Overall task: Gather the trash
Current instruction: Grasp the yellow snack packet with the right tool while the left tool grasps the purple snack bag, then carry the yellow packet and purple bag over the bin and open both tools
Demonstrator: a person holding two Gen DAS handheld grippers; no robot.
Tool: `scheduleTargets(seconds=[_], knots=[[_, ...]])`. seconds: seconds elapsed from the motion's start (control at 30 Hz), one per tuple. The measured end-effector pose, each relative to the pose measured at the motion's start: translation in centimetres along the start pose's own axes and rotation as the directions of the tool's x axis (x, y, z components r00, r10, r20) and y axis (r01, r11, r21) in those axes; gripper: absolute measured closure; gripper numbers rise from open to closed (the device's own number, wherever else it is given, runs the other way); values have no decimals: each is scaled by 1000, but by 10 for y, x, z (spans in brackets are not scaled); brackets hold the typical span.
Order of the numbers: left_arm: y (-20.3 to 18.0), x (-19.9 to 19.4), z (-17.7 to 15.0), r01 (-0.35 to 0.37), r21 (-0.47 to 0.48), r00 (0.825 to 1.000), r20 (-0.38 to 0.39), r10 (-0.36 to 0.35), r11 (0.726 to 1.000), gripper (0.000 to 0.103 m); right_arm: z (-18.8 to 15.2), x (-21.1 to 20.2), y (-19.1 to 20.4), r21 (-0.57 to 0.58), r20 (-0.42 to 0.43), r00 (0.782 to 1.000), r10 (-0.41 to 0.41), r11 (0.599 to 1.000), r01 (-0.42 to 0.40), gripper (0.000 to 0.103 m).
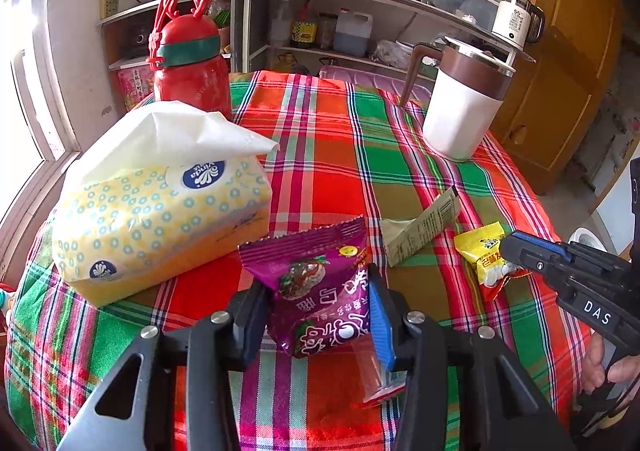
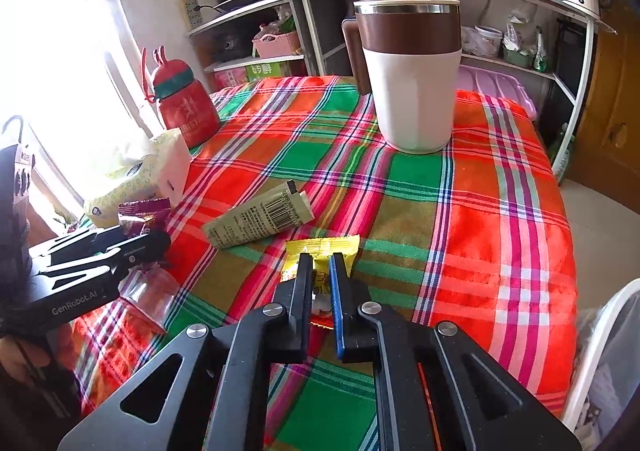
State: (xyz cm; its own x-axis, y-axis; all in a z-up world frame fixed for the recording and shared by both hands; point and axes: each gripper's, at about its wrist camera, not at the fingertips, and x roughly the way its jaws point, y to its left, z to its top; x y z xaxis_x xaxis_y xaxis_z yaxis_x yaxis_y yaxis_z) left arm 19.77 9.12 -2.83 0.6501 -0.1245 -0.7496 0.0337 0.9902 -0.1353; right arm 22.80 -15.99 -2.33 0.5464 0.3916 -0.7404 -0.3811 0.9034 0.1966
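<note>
My left gripper (image 1: 318, 303) is shut on a purple snack packet (image 1: 316, 283), which stands up off the plaid tablecloth (image 1: 340, 155) between the pads. In the right wrist view my right gripper (image 2: 320, 263) is shut on a yellow snack packet (image 2: 320, 247), its narrow jaws pinching the packet's near end. The same yellow packet (image 1: 484, 251) shows at the right of the left wrist view, under the right gripper (image 1: 508, 247). Between the two packets lies a flattened olive-green wrapper (image 2: 260, 217) with a barcode. A clear plastic wrapper (image 1: 376, 375) with a red edge lies just under my left gripper.
A yellow tissue pack (image 1: 160, 211) and a red bottle (image 1: 188, 63) stand at the left of the table. A white and brown mug (image 1: 464, 107) stands at the back right. A white bin rim (image 2: 600, 351) shows beyond the table's right edge. Kitchen shelves run behind.
</note>
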Motion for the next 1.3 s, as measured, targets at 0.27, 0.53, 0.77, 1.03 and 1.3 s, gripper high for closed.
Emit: scheduleTargets(seconds=[0.27, 0.53, 0.77, 1.03, 1.3], knots=[[0, -2, 0, 9, -2, 1000, 2, -9, 1000, 57, 0, 18, 13, -38, -50, 998, -43, 998, 41, 39], [-7, -4, -1, 17, 23, 1000, 4, -17, 1000, 57, -7, 19, 15, -61, -51, 990, -129, 990, 126, 63], [-21, -15, -2, 21, 57, 999, 27, -22, 998, 57, -10, 2, 12, -38, -13, 995, -104, 994, 103, 65], [-41, -37, 1, 39, 95, 997, 67, -45, 995, 57, -13, -31, 10, -4, 51, 994, -93, 996, 93, 65], [-76, -59, 0, 71, 156, 991, 104, -88, 985, 57, -23, -67, -2, 42, 103, 988, -113, 993, 110, 65]])
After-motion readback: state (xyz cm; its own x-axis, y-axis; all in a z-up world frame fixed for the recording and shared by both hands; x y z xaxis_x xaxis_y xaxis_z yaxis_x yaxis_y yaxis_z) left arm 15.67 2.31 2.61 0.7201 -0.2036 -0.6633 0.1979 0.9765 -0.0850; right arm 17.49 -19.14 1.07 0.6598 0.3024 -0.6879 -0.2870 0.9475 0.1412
